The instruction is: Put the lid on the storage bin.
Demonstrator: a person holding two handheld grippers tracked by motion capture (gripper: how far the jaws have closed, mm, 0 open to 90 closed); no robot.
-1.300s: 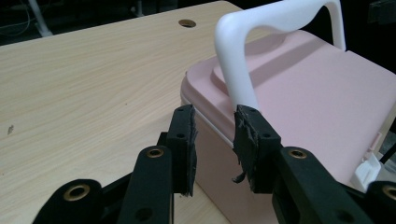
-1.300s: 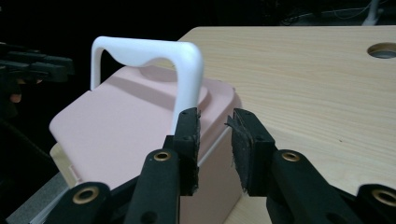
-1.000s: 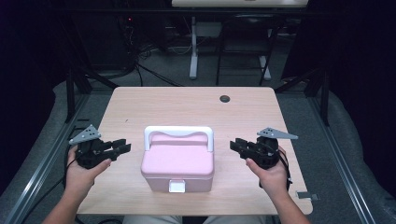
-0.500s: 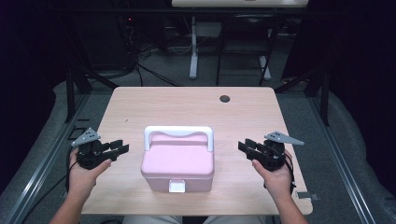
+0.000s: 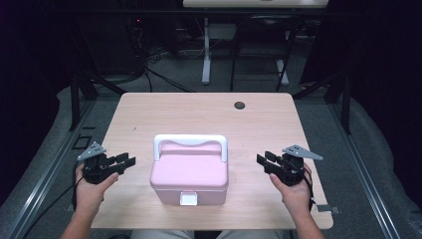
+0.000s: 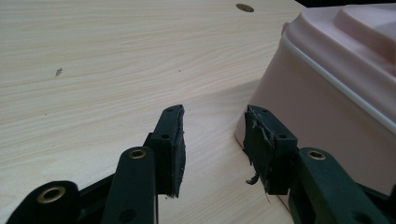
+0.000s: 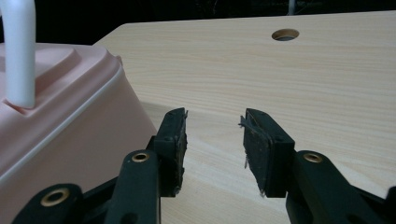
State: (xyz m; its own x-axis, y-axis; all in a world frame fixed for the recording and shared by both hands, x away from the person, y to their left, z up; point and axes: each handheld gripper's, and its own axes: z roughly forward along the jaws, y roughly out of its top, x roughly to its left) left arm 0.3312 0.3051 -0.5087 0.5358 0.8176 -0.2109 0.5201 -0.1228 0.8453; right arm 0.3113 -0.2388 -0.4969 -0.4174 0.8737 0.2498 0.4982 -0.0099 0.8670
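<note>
High view, box: pink box (image 5: pixel 189 172) with white handle (image 5: pixel 190 142) sits mid desk (image 5: pixel 199 114), near front edge, latch (image 5: pixel 188 198) facing person.
High view, tools: left tool (image 5: pixel 124 162) and right tool (image 5: pixel 263 160) flank box, likely staged for a 2-sided grab.
Left gripper view: left tool (image 6: pixel 214 137) jaws apart, empty, just beside box wall (image 6: pixel 322 116).
Right gripper view: right tool (image 7: pixel 214 137) jaws apart, empty, box (image 7: pixel 60 102) beside it; desk hole (image 7: pixel 285 34) toward far edge.
</note>
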